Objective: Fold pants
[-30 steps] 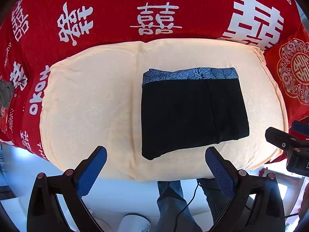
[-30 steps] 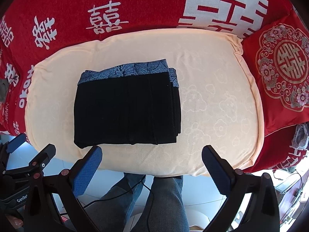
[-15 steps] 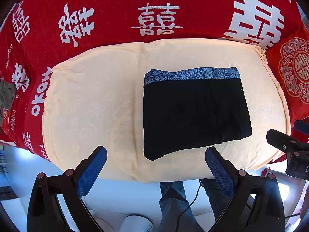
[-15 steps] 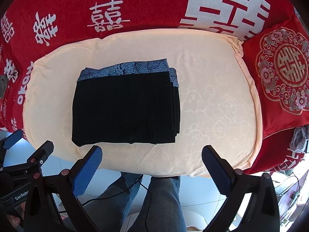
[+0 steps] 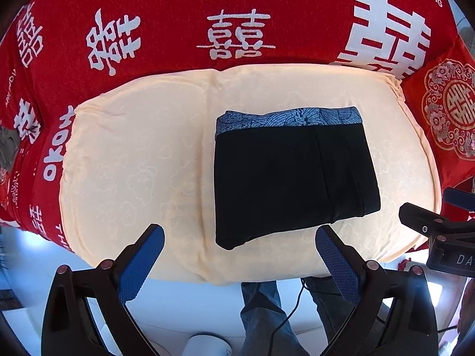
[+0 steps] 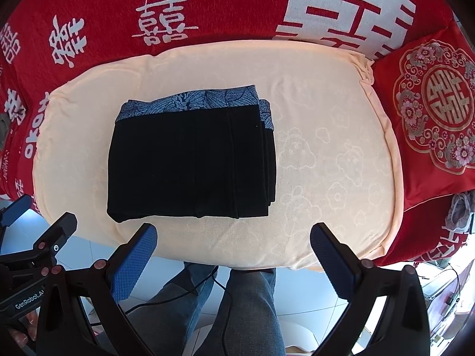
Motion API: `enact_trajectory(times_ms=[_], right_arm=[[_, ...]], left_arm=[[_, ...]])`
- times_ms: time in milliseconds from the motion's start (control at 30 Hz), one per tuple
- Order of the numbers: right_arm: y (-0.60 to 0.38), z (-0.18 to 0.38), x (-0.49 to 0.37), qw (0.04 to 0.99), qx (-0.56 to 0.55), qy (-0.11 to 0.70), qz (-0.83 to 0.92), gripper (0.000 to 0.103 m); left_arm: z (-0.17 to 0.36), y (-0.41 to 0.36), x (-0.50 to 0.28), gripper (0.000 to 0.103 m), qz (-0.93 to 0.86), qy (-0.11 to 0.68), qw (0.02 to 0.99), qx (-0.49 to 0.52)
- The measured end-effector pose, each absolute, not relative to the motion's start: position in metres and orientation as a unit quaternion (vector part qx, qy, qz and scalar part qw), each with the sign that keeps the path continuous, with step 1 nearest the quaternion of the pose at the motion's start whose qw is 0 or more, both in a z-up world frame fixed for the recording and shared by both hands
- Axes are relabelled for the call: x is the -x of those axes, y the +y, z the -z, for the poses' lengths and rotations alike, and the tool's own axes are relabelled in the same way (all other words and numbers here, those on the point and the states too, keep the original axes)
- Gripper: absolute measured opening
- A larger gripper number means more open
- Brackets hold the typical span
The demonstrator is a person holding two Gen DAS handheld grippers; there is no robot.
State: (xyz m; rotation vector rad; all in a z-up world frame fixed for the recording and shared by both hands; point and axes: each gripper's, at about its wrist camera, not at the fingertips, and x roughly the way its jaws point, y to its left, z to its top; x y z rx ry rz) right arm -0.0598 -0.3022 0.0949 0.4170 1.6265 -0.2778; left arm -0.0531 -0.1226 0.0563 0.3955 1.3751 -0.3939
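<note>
Black pants (image 5: 294,175) (image 6: 190,163) with a blue patterned waistband lie folded into a neat rectangle on a cream cushion (image 5: 133,163) (image 6: 326,154). My left gripper (image 5: 240,234) hangs open above the cushion's near edge, just short of the pants' near left corner, nothing between its blue pads. Also open and holding nothing, my right gripper (image 6: 233,233) hovers over the near edge in front of the pants' right half. Each gripper shows at the edge of the other's view.
A red cover (image 5: 237,6) with white characters lies behind and around the cushion. A red embroidered pillow (image 6: 430,112) sits at the right. A person's jeans-clad legs (image 6: 243,305) and a black cable hang below, over a pale tiled floor.
Both views have shifted slightly; the grippers drifted a little back and up from the pants. The pants have not moved and both grippers stay open.
</note>
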Motion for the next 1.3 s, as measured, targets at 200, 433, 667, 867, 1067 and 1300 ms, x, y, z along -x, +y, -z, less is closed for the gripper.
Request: enact_trajectory(times_ms=[200, 433, 667, 867, 1067, 1300], right_arm=[[-0.299, -0.095, 0.060, 0.661, -0.183, 0.718, 0.122, 0.103], [-0.297, -0.099, 0.059, 0.662, -0.184, 0.715, 0.127, 0.103], [-0.291, -0.103, 0.055, 0.668, -0.174, 0.714, 0.123, 0.103], [-0.290, -0.103, 0.055, 0.667, -0.173, 0.714, 0.124, 0.103], [-0.290, -0.103, 0.055, 0.668, -0.172, 0.714, 0.123, 0.103], [-0.293, -0.103, 0.059, 0.667, -0.176, 0.713, 0.127, 0.103]], left_arm=[[-0.055, -0.120, 0.054, 0.102, 0.172, 0.631, 0.735, -0.179], [-0.057, -0.119, 0.055, 0.102, 0.173, 0.628, 0.737, -0.181], [-0.062, -0.115, 0.053, 0.102, 0.174, 0.621, 0.744, -0.178], [-0.063, -0.114, 0.054, 0.102, 0.164, 0.619, 0.747, -0.182], [-0.065, -0.116, 0.056, 0.102, 0.163, 0.616, 0.747, -0.189], [-0.065, -0.115, 0.056, 0.102, 0.164, 0.622, 0.745, -0.180]])
